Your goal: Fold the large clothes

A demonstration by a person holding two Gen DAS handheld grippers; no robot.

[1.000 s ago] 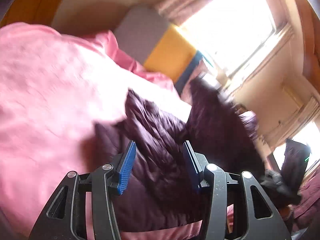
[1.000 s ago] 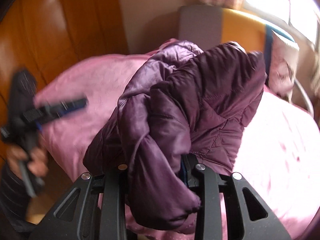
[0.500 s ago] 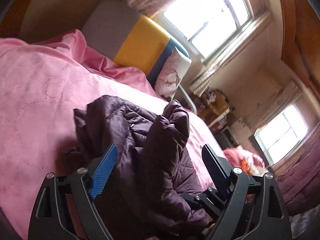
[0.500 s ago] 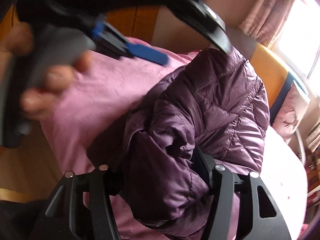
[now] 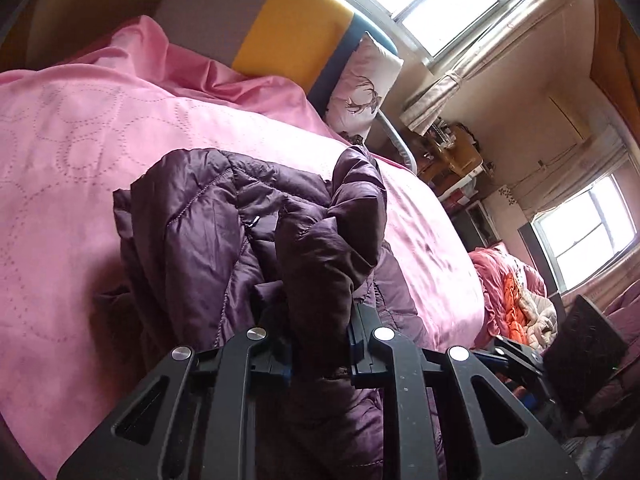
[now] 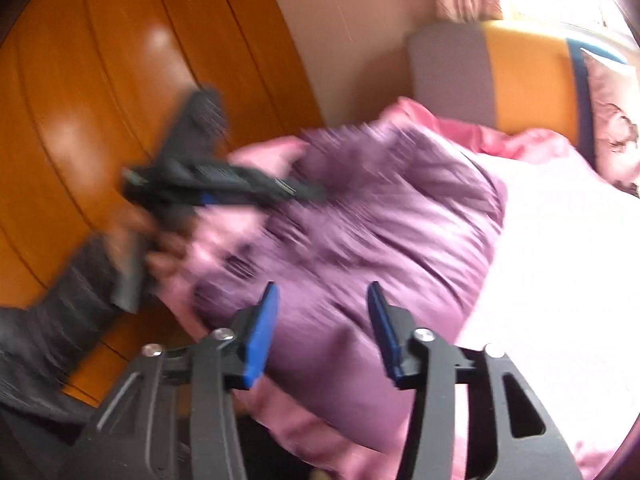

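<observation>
1. The dark purple puffer jacket [image 5: 224, 240] lies bunched on the pink bedspread [image 5: 80, 152], near the edge of the bed closest to the cameras. The left gripper [image 5: 320, 344] is clamped on a thick roll of its fabric, which looks like a sleeve or hem.
2. The right gripper [image 6: 320, 328] stands wide with nothing between its blue pads [image 6: 260, 336], poised just above the jacket.
3. Risk: the shell is slick and puffy, so the held roll could slide out of the left jaws if it is pulled hard, and the fold would collapse.
4. Risk: with the jacket this crumpled, the right gripper may pinch several layers at once, or the bedspread beneath, and drag the bedding along.
5. The left wrist view is sharp and shows the grip and quilting. The right wrist view is motion-blurred, so seams are probably unreadable, yet only it shows the person's hand [image 6: 160, 240] on the left tool and the wooden wardrobe [image 6: 100, 80] beside the bed.
</observation>
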